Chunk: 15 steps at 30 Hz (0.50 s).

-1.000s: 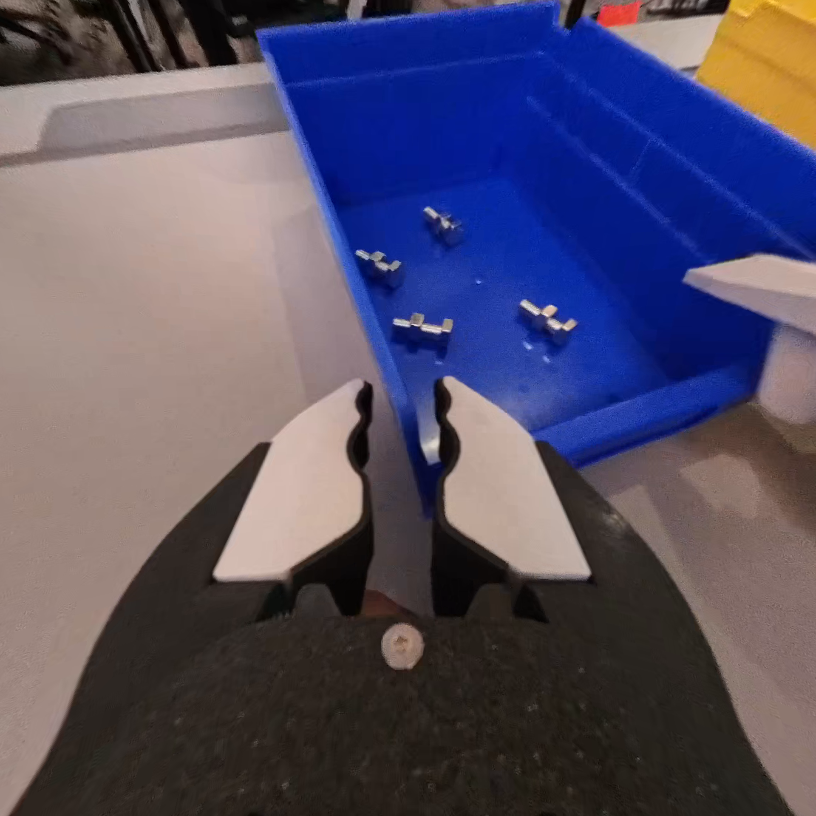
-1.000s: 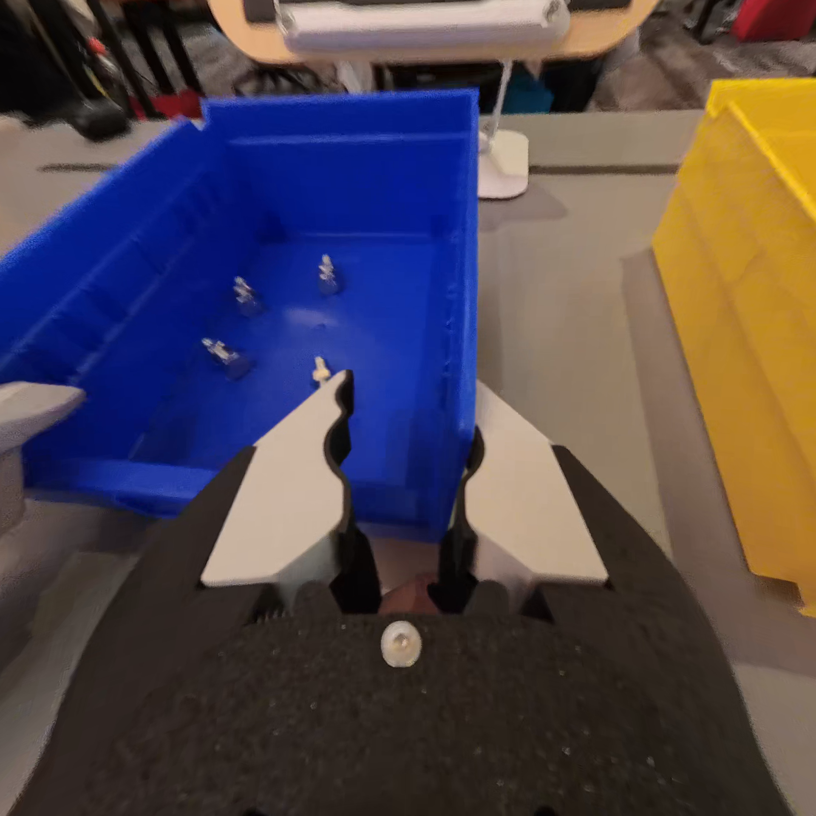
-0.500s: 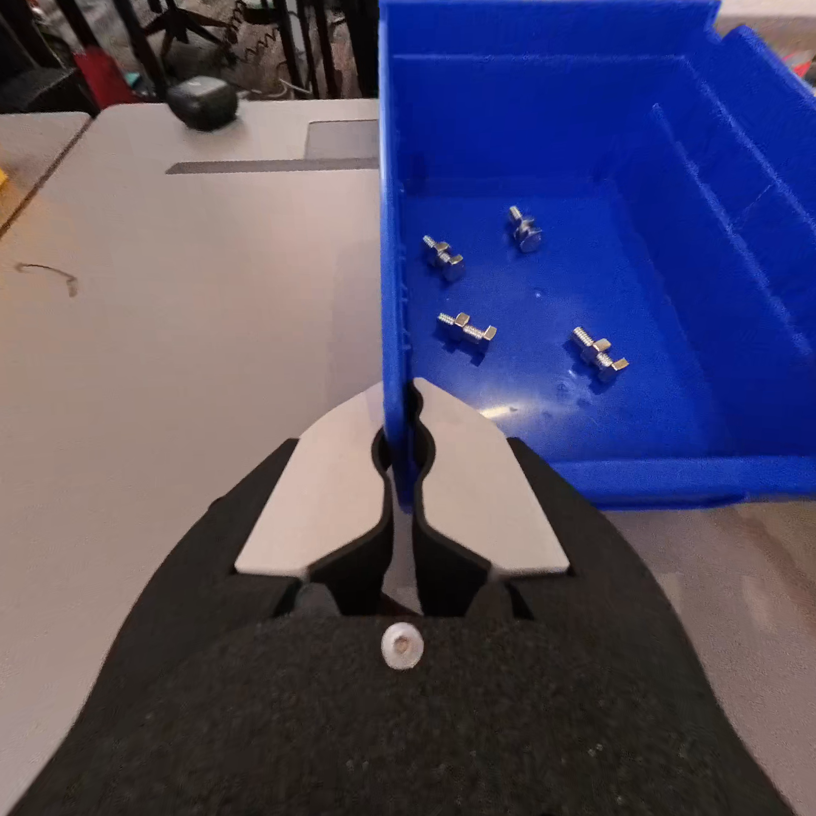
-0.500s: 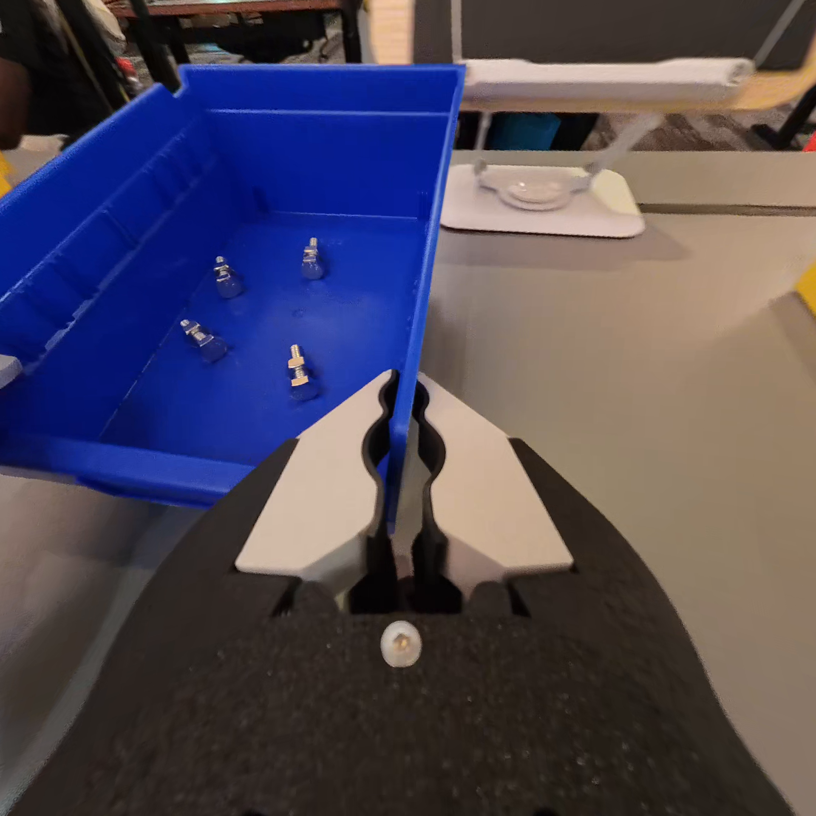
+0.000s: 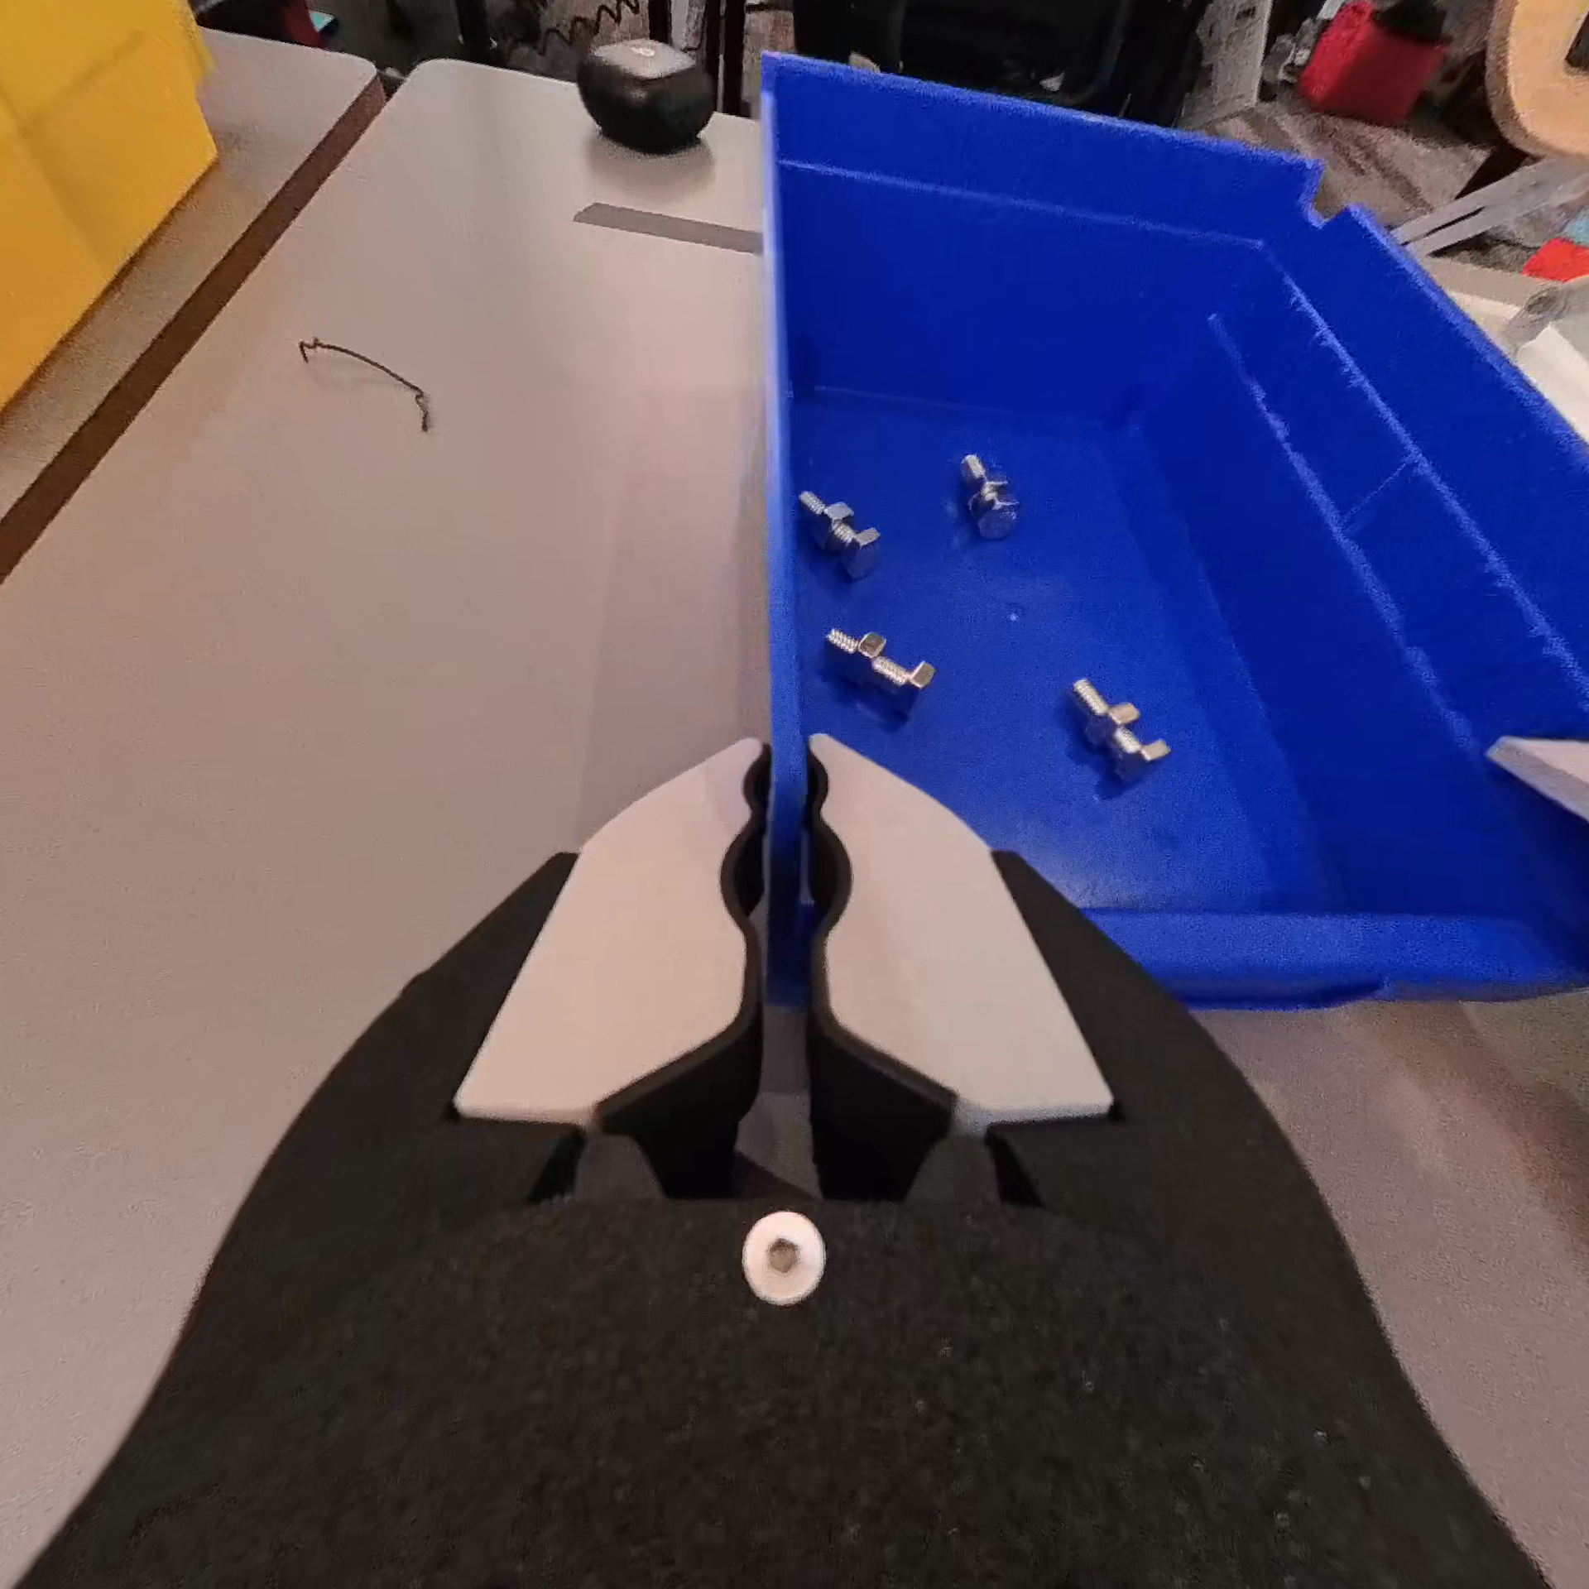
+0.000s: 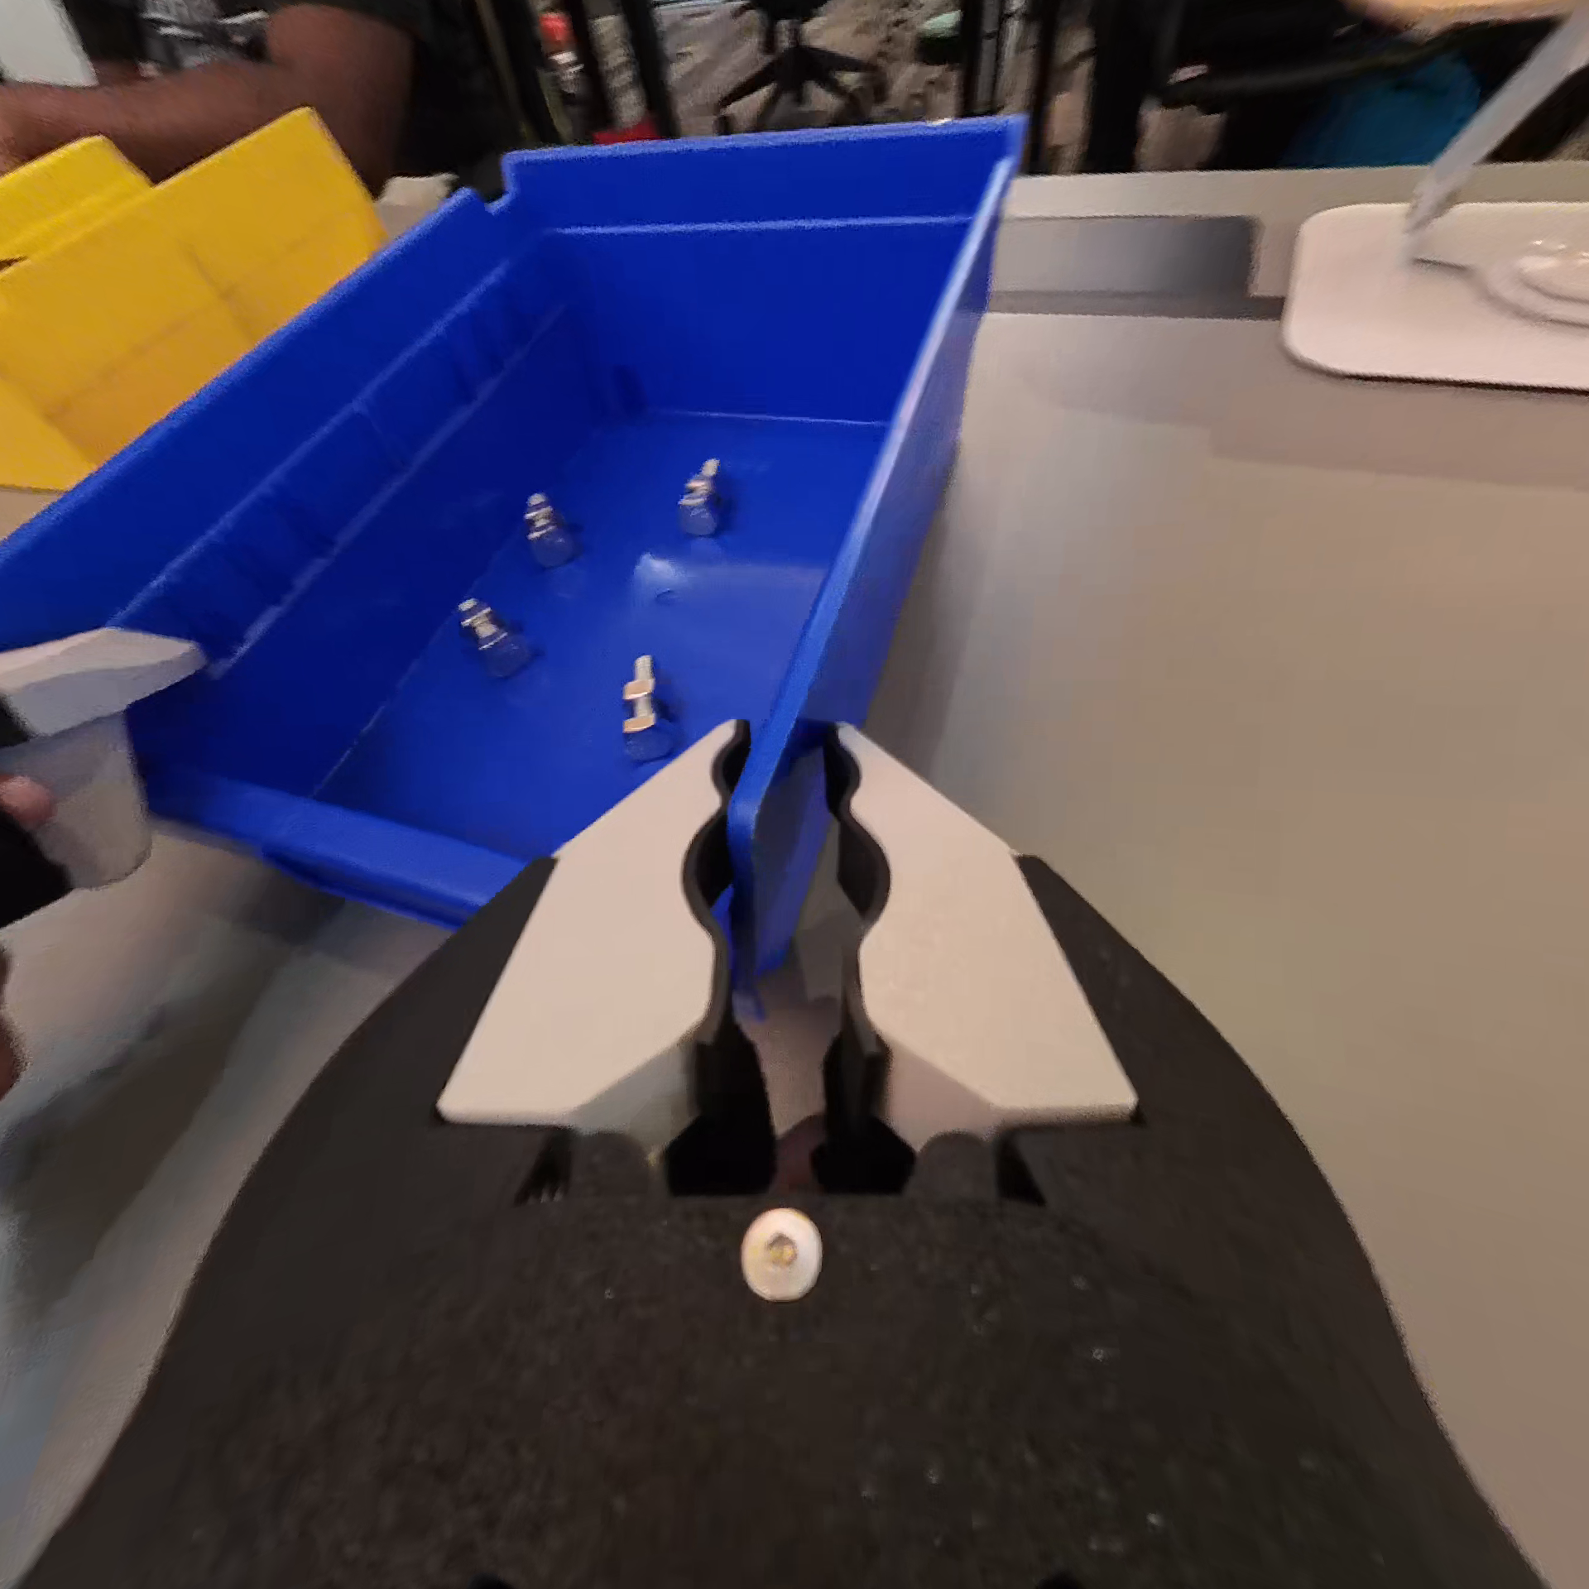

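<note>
A blue plastic bin (image 5: 989,284) sits in front of both grippers, with several small silver bolts with nuts (image 5: 877,671) loose on its floor. My left gripper (image 5: 784,757) is shut on the near end of the bin's left side wall. My right gripper (image 6: 784,739) is shut on the near end of the right side wall of the bin (image 6: 757,301), just beside one bolt (image 6: 641,714). The bin looks tilted in the right wrist view. Each gripper's pale finger shows in the other's view, the right one (image 5: 1548,765) and the left one (image 6: 95,679).
Grey tabletop (image 5: 344,688) with a thin dark wire (image 5: 370,370) and a black rounded object (image 5: 645,95). A yellow bin (image 5: 77,172) stands far left, also seen in the right wrist view (image 6: 172,284). A white stand base (image 6: 1419,301) sits far right. A person's arm (image 6: 215,95) is behind. The tips of one gripper are about 20 centimeters away from the tips of the other.
Both grippers went from open astride the bin's side walls to shut on them. The bin has since shifted and tilted, and the background has swung sideways in both views.
</note>
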### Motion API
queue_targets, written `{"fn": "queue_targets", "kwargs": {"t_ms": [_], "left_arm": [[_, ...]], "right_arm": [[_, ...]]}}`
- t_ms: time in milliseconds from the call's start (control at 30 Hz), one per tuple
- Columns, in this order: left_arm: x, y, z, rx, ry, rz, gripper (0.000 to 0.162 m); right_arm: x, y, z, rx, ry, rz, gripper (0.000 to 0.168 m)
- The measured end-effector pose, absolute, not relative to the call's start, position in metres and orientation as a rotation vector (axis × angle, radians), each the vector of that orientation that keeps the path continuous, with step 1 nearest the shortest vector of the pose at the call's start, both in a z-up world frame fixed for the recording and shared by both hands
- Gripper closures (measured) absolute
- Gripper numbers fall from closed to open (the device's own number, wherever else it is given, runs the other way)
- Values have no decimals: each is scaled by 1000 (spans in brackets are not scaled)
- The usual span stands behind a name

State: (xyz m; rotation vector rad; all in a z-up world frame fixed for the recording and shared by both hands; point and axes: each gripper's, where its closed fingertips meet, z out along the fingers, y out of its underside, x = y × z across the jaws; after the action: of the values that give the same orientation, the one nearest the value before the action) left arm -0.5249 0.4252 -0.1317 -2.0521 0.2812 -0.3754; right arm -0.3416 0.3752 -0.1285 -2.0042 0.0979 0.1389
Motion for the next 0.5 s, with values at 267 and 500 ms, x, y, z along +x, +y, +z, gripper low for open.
{"fn": "queue_targets", "kwargs": {"t_ms": [267, 500], "left_arm": [[-542, 431, -114, -1965, 172, -248, 127], [-551, 427, -108, -1958, 131, -170, 126]], "right_arm": [[-308, 303, -99, -2002, 63, 758, 131], [-161, 234, -68, -1883, 16, 540, 125]]}}
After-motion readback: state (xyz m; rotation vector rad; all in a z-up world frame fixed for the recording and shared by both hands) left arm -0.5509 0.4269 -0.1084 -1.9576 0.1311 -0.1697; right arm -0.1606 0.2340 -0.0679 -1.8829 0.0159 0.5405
